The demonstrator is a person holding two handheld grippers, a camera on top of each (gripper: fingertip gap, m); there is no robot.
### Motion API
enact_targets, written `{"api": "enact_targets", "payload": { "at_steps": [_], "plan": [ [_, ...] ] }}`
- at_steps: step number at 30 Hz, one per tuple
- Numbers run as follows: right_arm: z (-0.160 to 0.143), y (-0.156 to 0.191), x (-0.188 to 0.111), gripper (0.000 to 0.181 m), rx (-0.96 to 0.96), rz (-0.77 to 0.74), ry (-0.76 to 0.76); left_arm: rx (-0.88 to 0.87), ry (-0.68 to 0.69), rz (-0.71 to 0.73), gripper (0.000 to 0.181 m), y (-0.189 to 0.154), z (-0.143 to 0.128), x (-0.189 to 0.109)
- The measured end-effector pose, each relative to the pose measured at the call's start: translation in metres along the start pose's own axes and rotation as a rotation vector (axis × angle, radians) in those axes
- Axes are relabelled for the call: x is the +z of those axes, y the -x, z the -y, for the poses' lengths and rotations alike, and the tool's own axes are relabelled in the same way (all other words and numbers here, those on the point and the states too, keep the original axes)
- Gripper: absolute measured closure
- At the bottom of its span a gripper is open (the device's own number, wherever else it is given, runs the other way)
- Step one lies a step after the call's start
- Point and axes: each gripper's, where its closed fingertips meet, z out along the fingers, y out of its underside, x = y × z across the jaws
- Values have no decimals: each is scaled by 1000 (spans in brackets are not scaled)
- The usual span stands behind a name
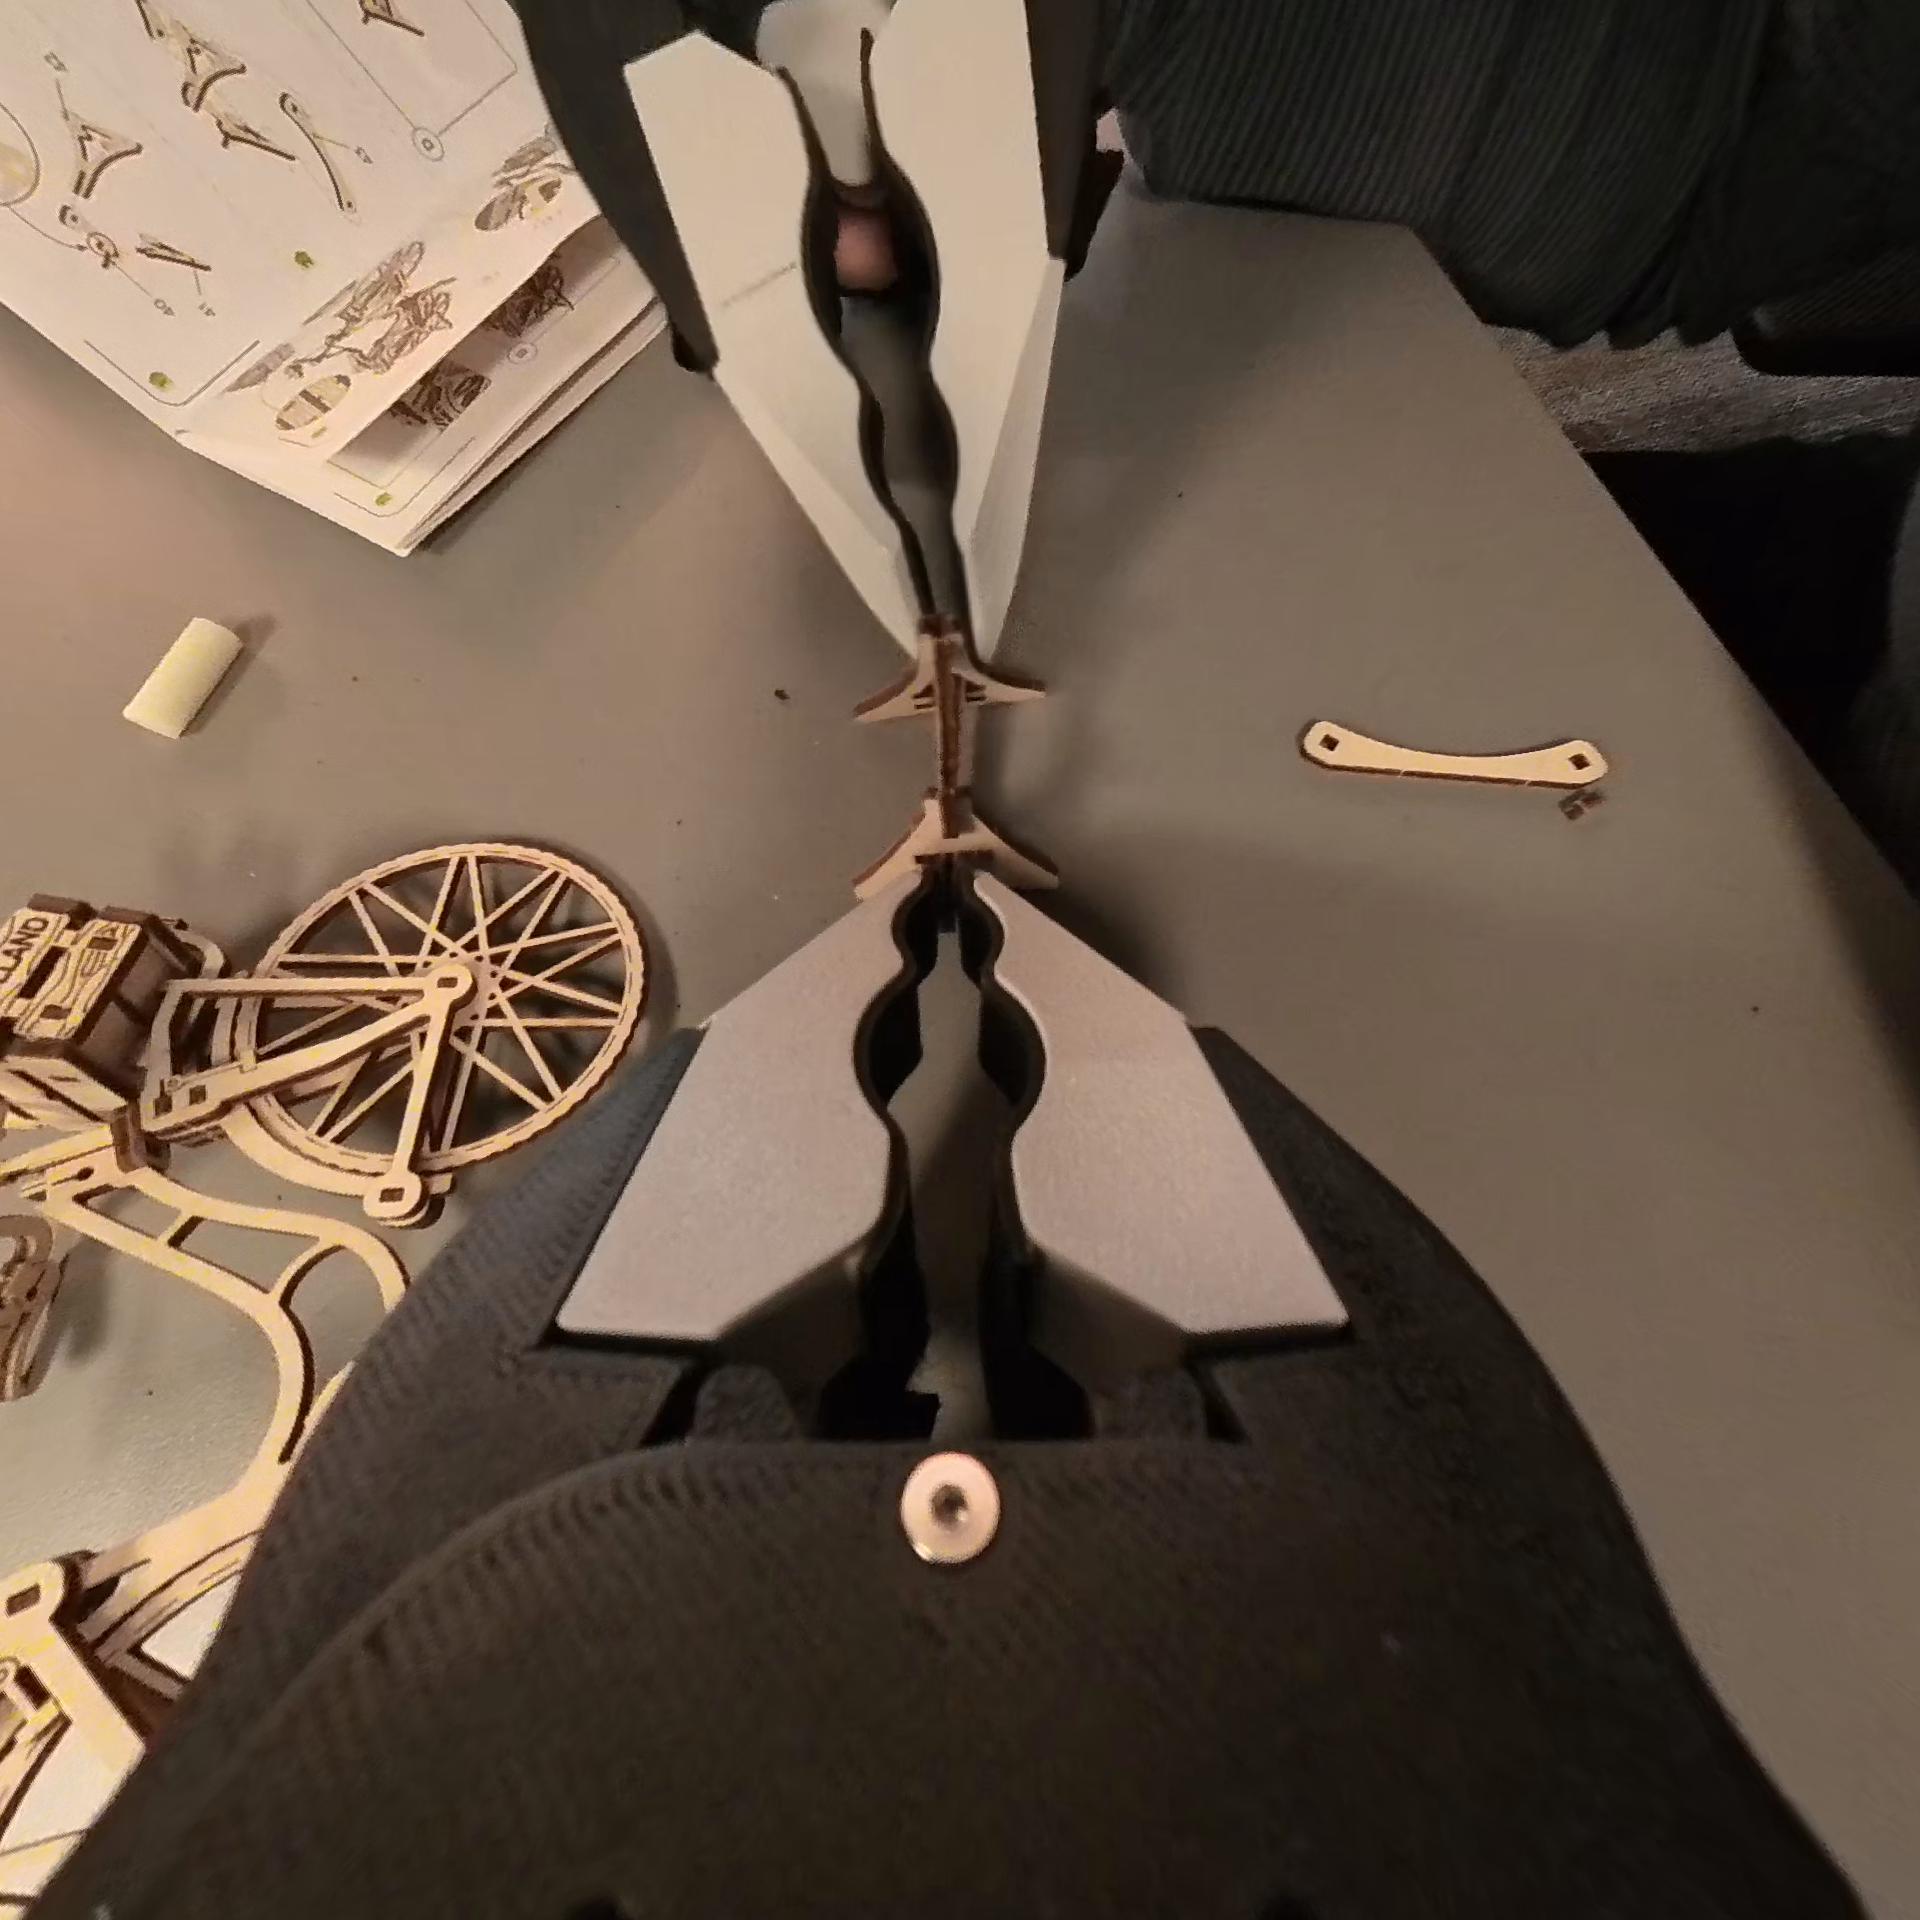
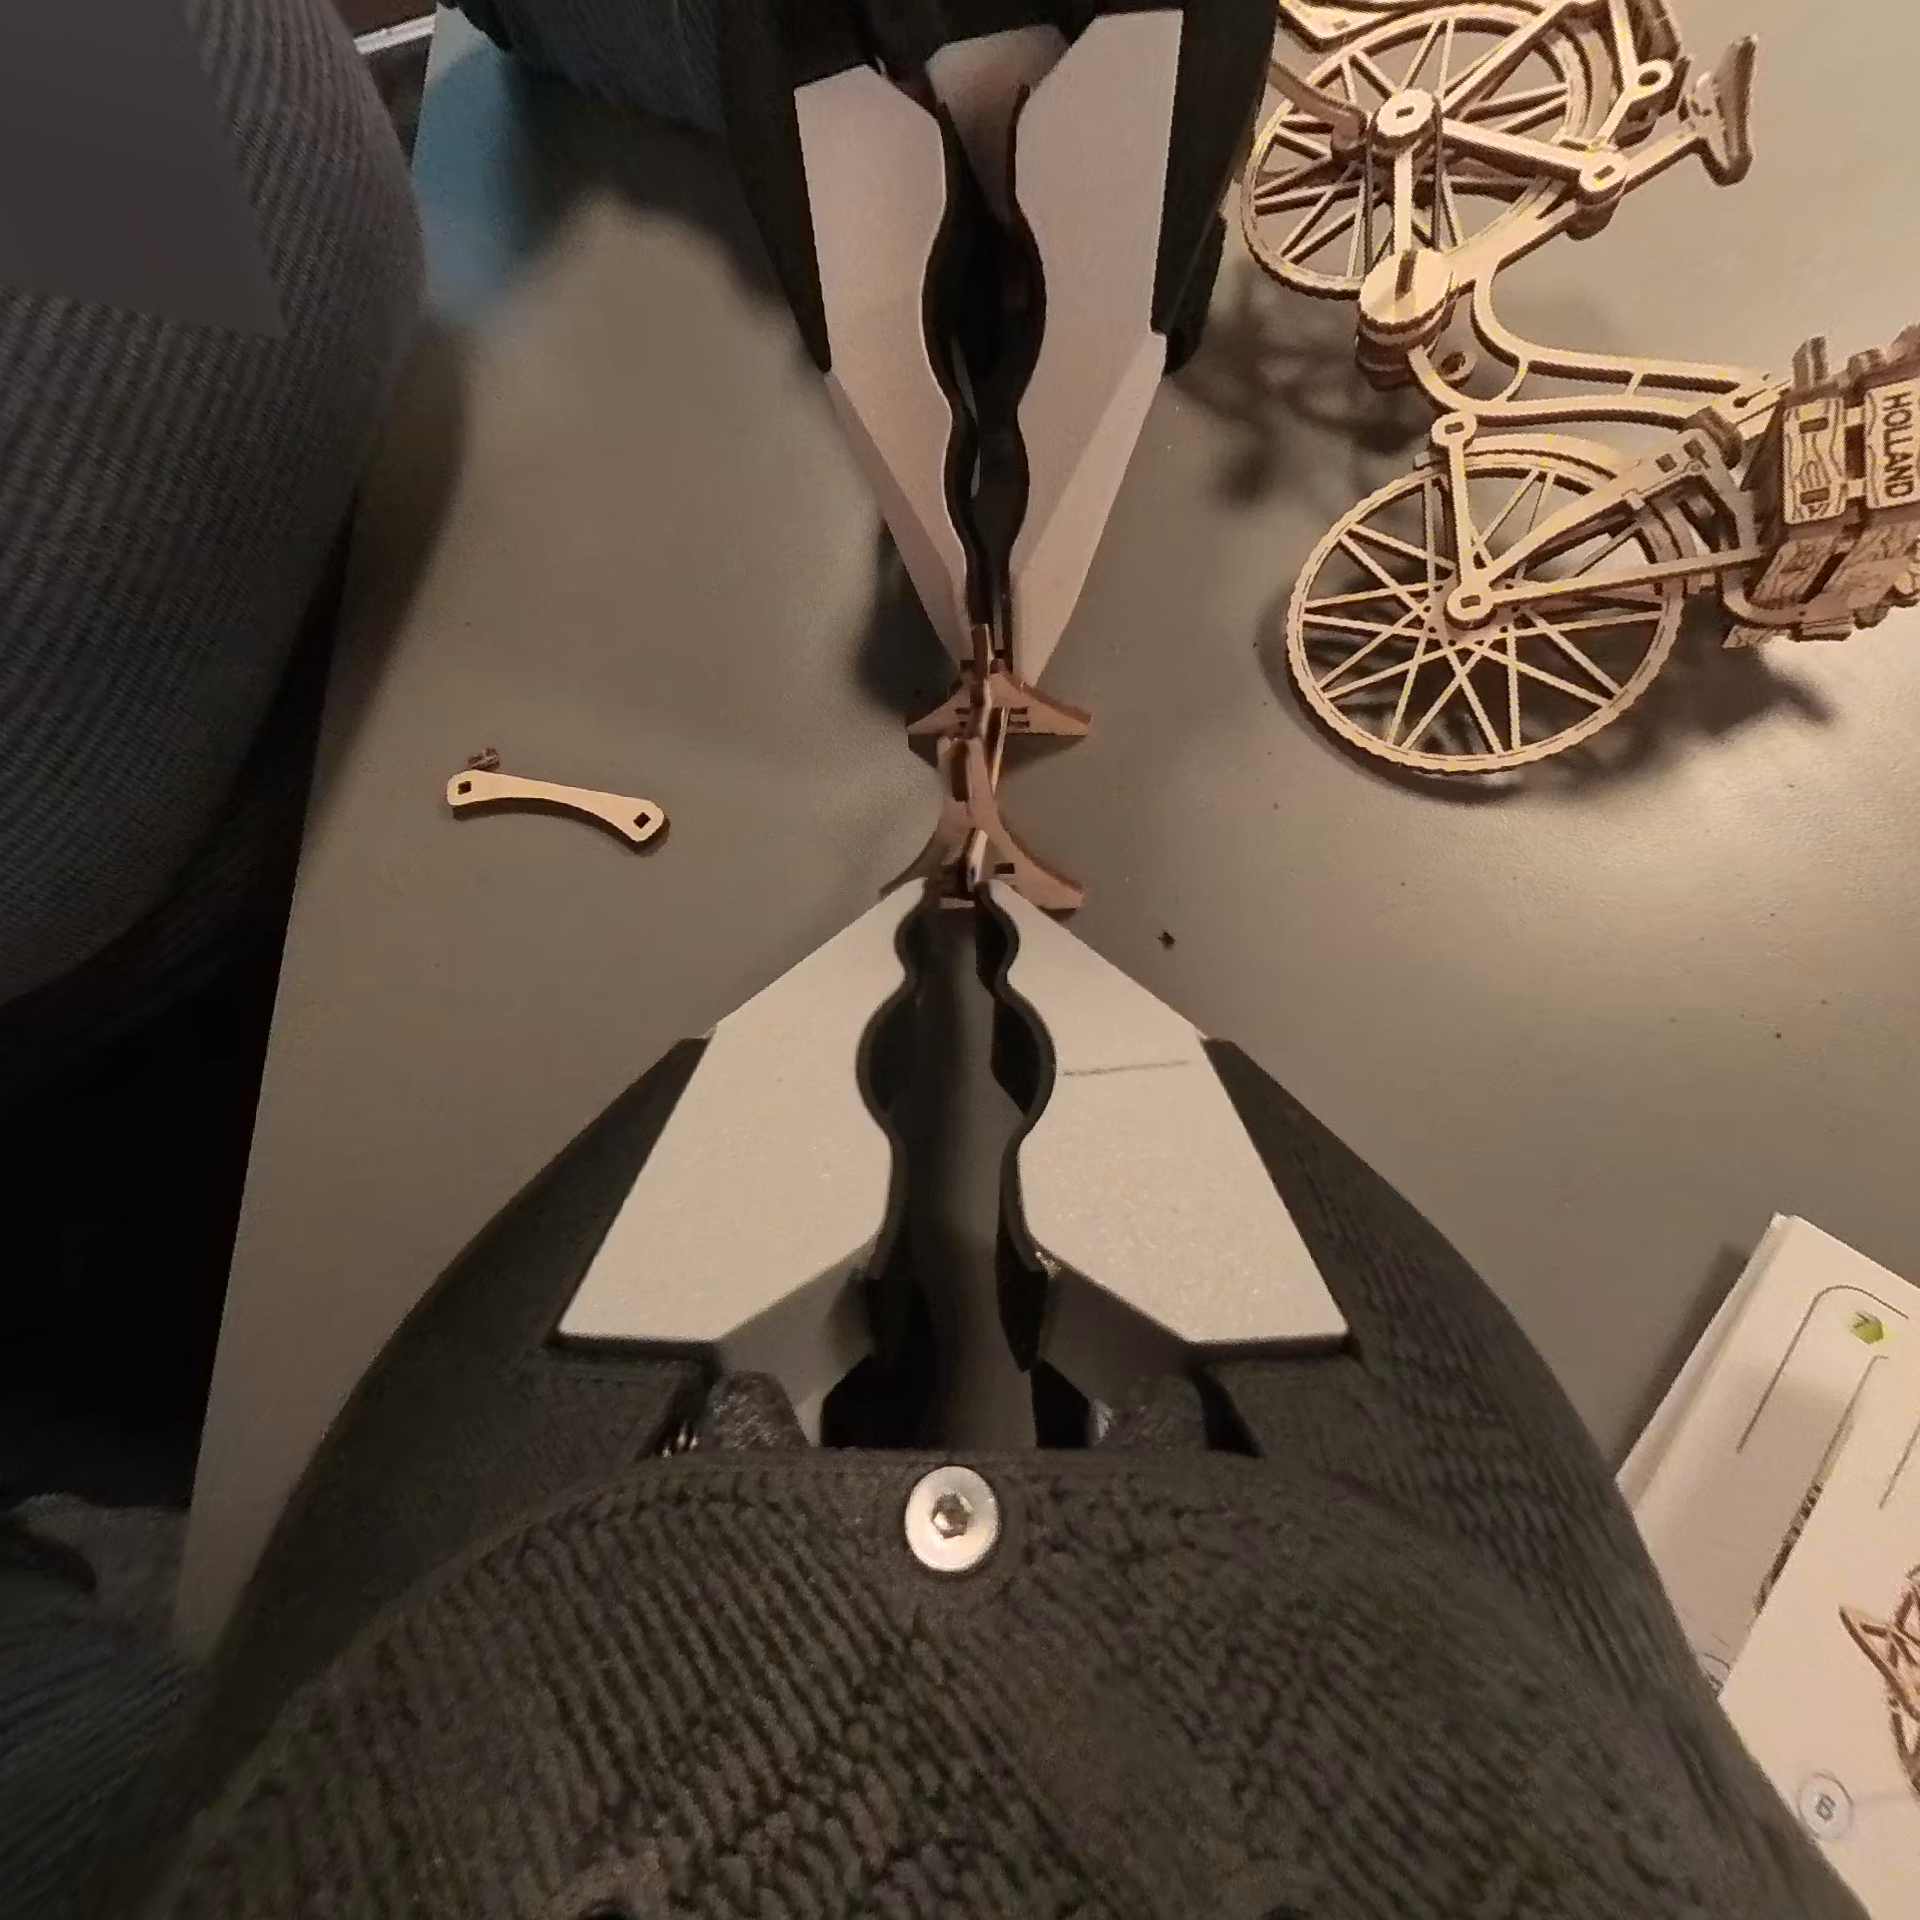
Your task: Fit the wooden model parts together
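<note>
Thin laser-cut plywood: the small wooden assembly [image 1: 948, 769] hangs above the grey table [image 1: 1351, 1039], pinched end to end between the left gripper [image 1: 951, 902] and right gripper [image 2: 966, 902], both closed narrow on it. Judged light, stiff, snap-prone; best gripped by the spine, not the flared cross-pieces

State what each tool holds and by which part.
Both hold one small wooden assembly: left tool pinches its near end, right tool the opposite end.
</note>
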Motion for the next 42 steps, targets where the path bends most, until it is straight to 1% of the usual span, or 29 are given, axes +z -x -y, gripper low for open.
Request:
{"api": "enact_targets", "payload": {
  "at_steps": [2, 7, 9, 11, 12, 13, 15, 18, 21, 24, 28, 34, 38, 42],
  "plan": [
    [0, 1, 0, 180, -4, 3, 1, -2, 9, -8, 173, -1, -1, 1],
    [-2, 2, 1, 181, -6, 9, 13, -12, -6, -36, 146, -4, -1, -4],
    [-2, 2, 1, 181, -6, 10, 16, -30, -70, -7, 135, 1, 4, -13],
    [-3, 2, 1, 181, -6, 13, 19, -42, -176, 28, 123, 6, 20, -21],
    [-3, 2, 1, 181, -5, 15, 20, -43, -202, 35, 117, 6, 27, -21],
    [-3, 2, 1, 181, -3, 16, 20, -32, -192, 26, 112, 5, 31, -17],
    [-3, 3, 0, 181, 0, 21, 20, -5, -126, 2, 106, 1, 33, -2],
    [-4, 3, 0, 181, -1, 24, 20, 30, -60, -45, 109, -4, 34, 16],
    [-4, 3, 0, 181, 0, 27, 21, 39, -14, -98, 115, -6, 34, 26],
    [-4, 3, 0, 181, 3, 30, 20, 43, 18, -148, 124, -7, 34, 31],
    [-4, 3, -1, 181, 6, 34, 20, 56, 71, -169, 134, -5, 29, 37],
    [-5, 4, -1, 181, 10, 40, 22, 70, 78, -204, 151, -8, 29, 39],
    [-5, 4, -1, 181, 16, 46, 21, 71, 84, -206, 152, -9, 28, 39],
    [-5, 4, -1, 181, 16, 48, 23, 59, 100, -177, 142, -5, 27, 38]
  ]
}}
